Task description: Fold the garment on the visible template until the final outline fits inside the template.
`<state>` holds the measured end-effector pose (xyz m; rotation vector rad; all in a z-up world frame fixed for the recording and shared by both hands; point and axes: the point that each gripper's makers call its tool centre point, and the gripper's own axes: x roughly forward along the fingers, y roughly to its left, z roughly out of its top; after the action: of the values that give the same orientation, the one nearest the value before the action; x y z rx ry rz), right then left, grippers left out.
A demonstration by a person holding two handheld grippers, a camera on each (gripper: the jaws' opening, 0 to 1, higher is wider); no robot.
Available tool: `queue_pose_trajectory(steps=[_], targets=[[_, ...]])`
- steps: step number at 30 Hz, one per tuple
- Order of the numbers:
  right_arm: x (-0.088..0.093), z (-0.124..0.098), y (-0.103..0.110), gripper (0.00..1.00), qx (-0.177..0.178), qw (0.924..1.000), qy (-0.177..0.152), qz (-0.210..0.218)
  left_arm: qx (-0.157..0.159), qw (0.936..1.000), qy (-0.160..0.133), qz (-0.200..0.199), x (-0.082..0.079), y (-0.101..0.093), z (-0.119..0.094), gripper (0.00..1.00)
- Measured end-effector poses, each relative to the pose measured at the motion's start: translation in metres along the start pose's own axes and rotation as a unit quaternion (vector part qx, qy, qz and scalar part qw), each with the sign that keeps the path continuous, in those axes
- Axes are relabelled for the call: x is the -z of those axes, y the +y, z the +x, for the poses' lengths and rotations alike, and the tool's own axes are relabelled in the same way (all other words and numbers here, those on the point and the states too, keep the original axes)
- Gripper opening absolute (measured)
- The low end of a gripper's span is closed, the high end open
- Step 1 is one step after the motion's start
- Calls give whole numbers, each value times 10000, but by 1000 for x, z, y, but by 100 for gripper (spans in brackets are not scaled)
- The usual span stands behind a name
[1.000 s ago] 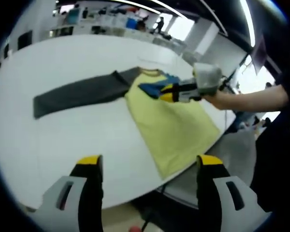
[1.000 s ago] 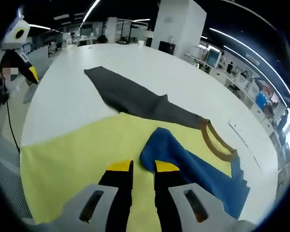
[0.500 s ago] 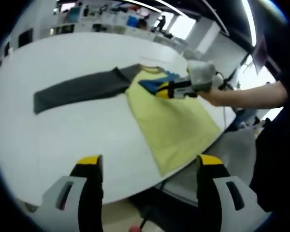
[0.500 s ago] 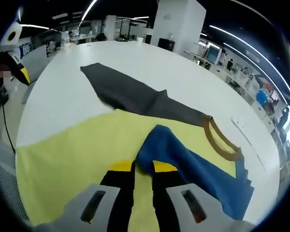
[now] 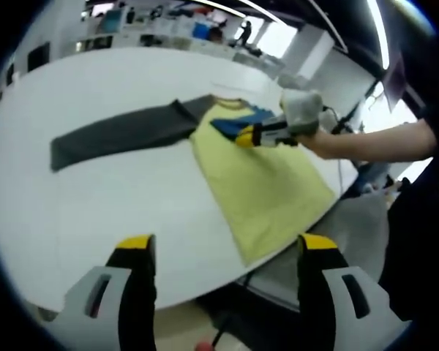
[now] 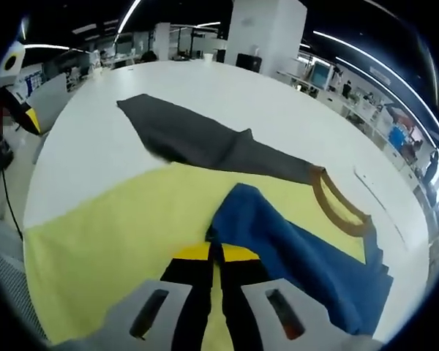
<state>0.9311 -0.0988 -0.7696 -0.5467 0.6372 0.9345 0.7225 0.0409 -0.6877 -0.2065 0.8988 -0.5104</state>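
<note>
The right gripper (image 6: 214,252) is pinching the blue sleeve (image 6: 293,245) over the yellow garment (image 5: 260,183) on the white table (image 5: 95,197); lay it flat without dragging. The left gripper (image 5: 227,245) is hovering agape at the near edge.

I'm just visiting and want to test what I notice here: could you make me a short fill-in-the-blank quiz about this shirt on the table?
1. The body of the shirt is ____ in colour.
2. The right gripper is shut on the end of the ____ sleeve, which lies folded over the body.
3. The other sleeve, stretched flat across the white table, is dark ____.
4. The left gripper has its jaws ____, holding nothing.

Missing words: yellow; blue; grey; open
</note>
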Motion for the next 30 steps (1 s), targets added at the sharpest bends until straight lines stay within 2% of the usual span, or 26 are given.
queue_pose_trajectory(steps=[4, 19, 30], targets=[[-5, -2, 6, 4, -27, 9999, -50, 90, 18, 10000, -16, 14, -1, -1, 2, 75], [-5, -1, 18, 4, -35, 9995, 24, 315, 26, 10000, -22, 43, 1, -2, -3, 75], [-3, 4, 20, 4, -98, 9997, 90, 222, -6, 10000, -20, 69, 0, -2, -7, 75]])
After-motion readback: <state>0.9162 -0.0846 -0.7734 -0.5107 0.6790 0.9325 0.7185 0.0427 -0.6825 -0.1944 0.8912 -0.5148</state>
